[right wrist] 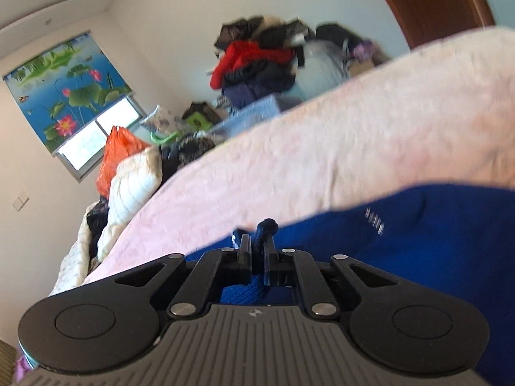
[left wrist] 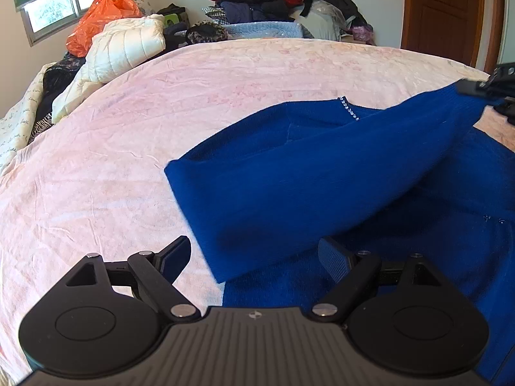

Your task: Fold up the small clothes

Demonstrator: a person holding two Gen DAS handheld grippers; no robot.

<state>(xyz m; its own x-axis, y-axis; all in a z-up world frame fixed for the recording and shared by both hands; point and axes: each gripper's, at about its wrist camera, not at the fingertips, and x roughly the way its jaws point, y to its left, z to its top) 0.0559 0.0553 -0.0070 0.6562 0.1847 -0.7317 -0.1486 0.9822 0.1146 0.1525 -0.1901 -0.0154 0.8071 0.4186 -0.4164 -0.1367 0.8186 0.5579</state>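
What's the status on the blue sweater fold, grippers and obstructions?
Left gripper open, empty, hovering at the hem. Right gripper shut on a sleeve cuff, lifting it. Blue sweater partly folded on the pink blanket. Nothing in the way.

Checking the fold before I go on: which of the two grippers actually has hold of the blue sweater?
The right gripper: its jaws are pinched shut on the blue sweater. The left gripper is wide open, gripping nothing.

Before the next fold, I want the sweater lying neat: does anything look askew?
Yes. One sleeve of the blue sweater is lifted off the pink blanket, stretched slantwise across the body, its cuff pinched in the right gripper. The left gripper hangs open over the hem, holding nothing.
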